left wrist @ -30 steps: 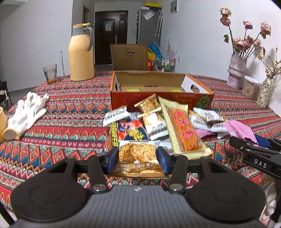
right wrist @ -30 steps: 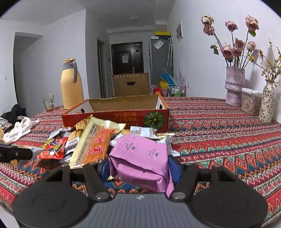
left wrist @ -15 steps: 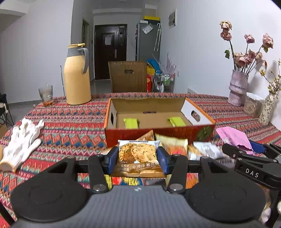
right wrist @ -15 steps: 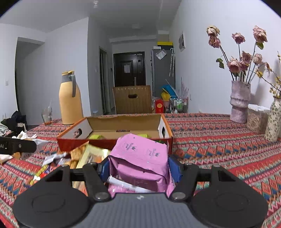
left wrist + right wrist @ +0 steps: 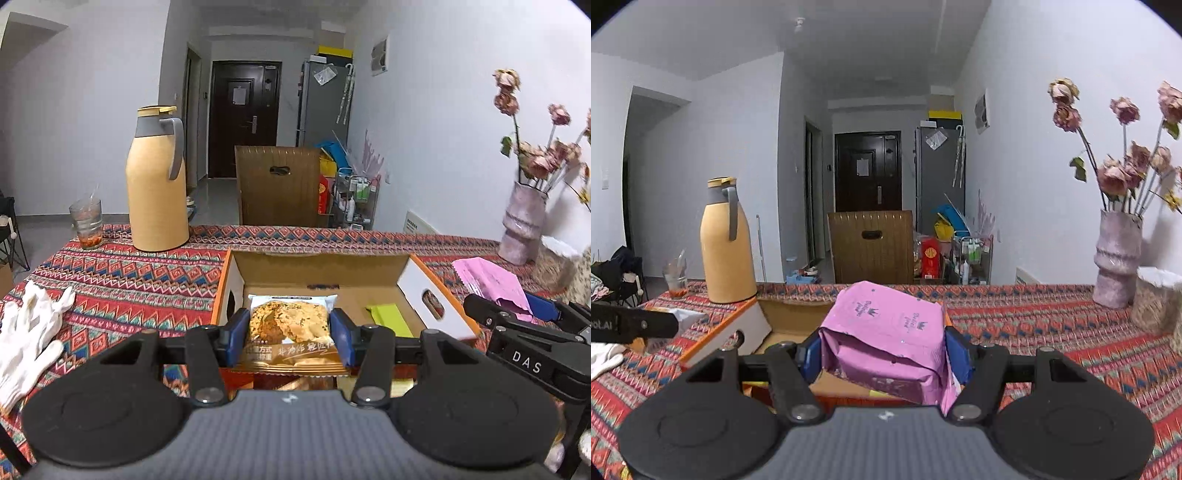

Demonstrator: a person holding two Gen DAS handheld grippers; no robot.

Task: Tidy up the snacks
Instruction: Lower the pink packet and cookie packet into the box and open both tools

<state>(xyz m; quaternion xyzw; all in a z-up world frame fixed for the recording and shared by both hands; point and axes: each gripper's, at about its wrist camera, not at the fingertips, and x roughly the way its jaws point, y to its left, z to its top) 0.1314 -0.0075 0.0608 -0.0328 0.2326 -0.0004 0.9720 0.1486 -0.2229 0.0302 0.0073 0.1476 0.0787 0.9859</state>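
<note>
My left gripper is shut on a cookie packet with a brown lower band, held in the air over the near wall of the open orange cardboard box. A green snack bar lies on the box floor. My right gripper is shut on a pink snack bag, raised over the box's right end. In the left wrist view that pink bag and the right gripper's black body show at the right.
A yellow thermos jug and a drinking glass stand at the back left of the patterned tablecloth. White gloves lie at the left. A pink vase of dried roses stands at the right. A brown chair back is behind the table.
Both grippers rose and moved forward from the snack pile to over the box, each keeping its packet. The pile has dropped below view.
</note>
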